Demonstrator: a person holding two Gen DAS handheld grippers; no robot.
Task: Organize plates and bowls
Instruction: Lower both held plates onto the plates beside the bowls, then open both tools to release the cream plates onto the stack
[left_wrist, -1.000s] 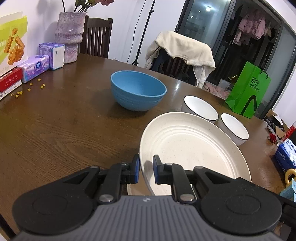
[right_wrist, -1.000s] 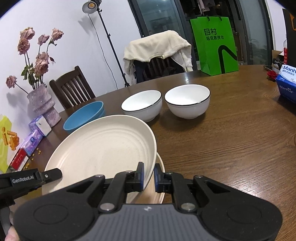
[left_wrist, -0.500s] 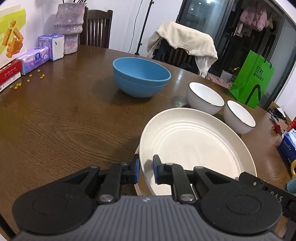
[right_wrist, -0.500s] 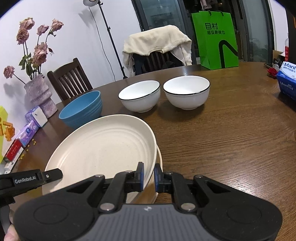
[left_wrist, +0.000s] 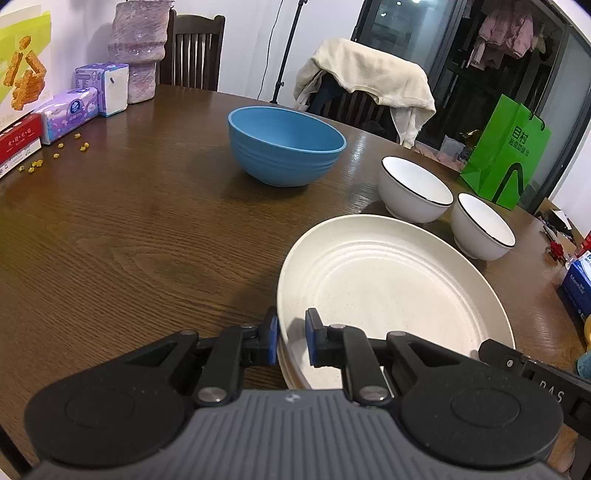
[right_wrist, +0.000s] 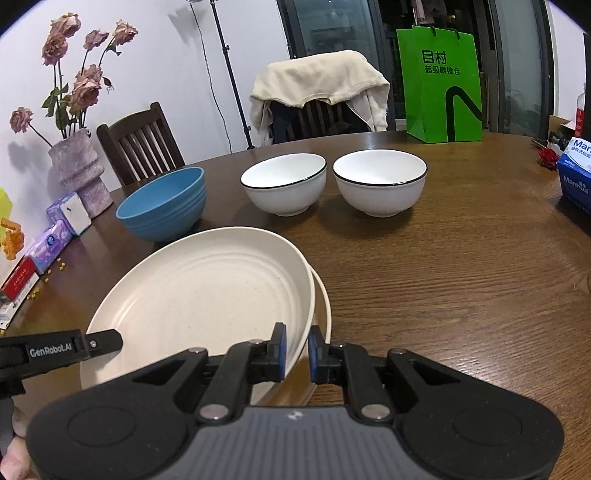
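Observation:
A large cream plate (left_wrist: 388, 288) (right_wrist: 207, 295) is held from both sides, just above a second cream plate (right_wrist: 325, 308) whose rim peeks out beneath it. My left gripper (left_wrist: 291, 339) is shut on its left rim, and my right gripper (right_wrist: 297, 349) is shut on its right rim. Each gripper's tip shows at the plate's far side in the other view. Beyond the plates stand a blue bowl (left_wrist: 284, 147) (right_wrist: 162, 214) and two white bowls with black rims (left_wrist: 413, 188) (left_wrist: 480, 229) (right_wrist: 284, 184) (right_wrist: 380, 181).
The round wooden table (left_wrist: 129, 240) carries tissue packs (left_wrist: 70, 110), a purple vase (left_wrist: 138, 48), a red box and scattered crumbs at the left. A green bag (right_wrist: 441, 85) and a blue box (right_wrist: 574, 177) stand at the right. Chairs stand behind the table.
The held plate has come down a little closer to the plate under it, and both views tilt slightly further down. Both grips stay as they were.

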